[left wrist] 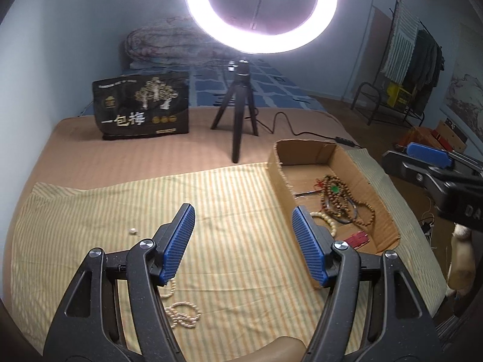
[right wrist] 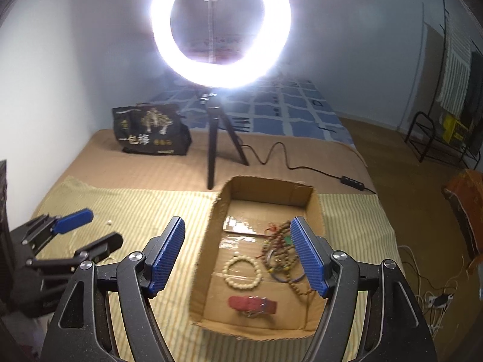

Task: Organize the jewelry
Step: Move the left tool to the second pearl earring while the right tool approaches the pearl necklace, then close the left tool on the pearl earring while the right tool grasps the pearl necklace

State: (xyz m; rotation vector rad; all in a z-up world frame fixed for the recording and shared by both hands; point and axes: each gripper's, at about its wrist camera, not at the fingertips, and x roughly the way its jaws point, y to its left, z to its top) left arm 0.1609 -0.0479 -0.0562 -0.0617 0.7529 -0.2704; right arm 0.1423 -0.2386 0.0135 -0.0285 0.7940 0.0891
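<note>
A cardboard box (left wrist: 302, 147) (right wrist: 265, 185) sits on the striped cloth and holds brown bead strands (left wrist: 347, 199) (right wrist: 280, 241), a cream bead bracelet (right wrist: 243, 271) and a red item (right wrist: 252, 304). A pearl necklace (left wrist: 182, 313) lies on the cloth under my left gripper (left wrist: 243, 229), which is open and empty. A small white bead (left wrist: 132, 231) (right wrist: 110, 222) lies farther left. My right gripper (right wrist: 238, 241) is open and empty above the box's near end. The left gripper also shows in the right wrist view (right wrist: 90, 226), and the right gripper in the left wrist view (left wrist: 428, 154).
A ring light on a black tripod (left wrist: 238, 114) (right wrist: 214, 138) stands behind the cloth, its cable (left wrist: 302, 134) running right. A black printed bag (left wrist: 142, 105) (right wrist: 151, 129) stands at the back left. A clothes rack (left wrist: 401, 69) stands at far right.
</note>
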